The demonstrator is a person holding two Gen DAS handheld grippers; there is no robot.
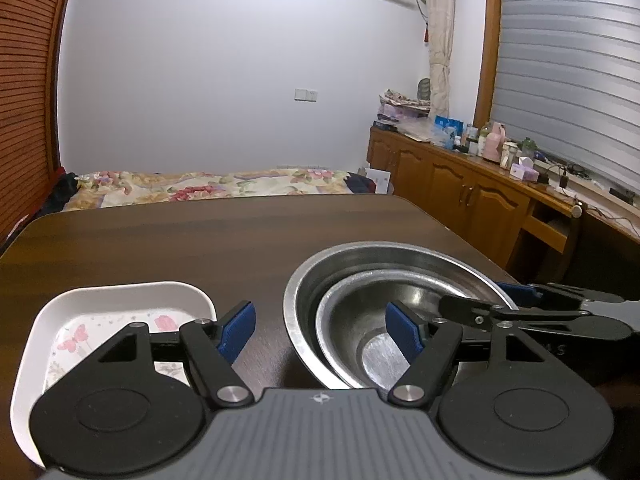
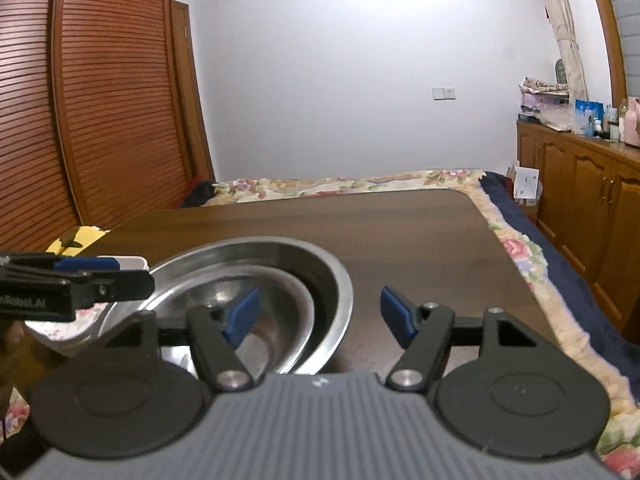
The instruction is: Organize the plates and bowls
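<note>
- Bowls first: a small steel bowl (image 1: 372,320) sits nested inside a big steel bowl (image 1: 396,256) on the dark wood table (image 1: 240,240), both mouth up and upright.
- Being round, neither bowl has a long axis to speak of; the small one sits off-centre, pushed toward the near-left wall of the big one in my left view.
- My left tongs (image 1: 320,332) stand apart, with nothing pressed between the blue pads. The right pad hangs over the small bowl, the left pad over bare table between bowl and tray.
- A white tray (image 1: 120,292) with butterfly and flower print lies flat just left of the bowls, apart from them, its long axis running away from me.
- My right tongs (image 2: 320,316) are also apart and hold nothing. The left pad hovers over the bowls, the right pad over bare table.
- The big bowl's right rim (image 2: 344,292) falls between my right pads without touching either, as far as I can tell.
- From the right view, my left tongs reach in from the left edge, above the tray and the bowl rim.
- A flowered bed (image 2: 360,184) lies beyond the table.
</note>
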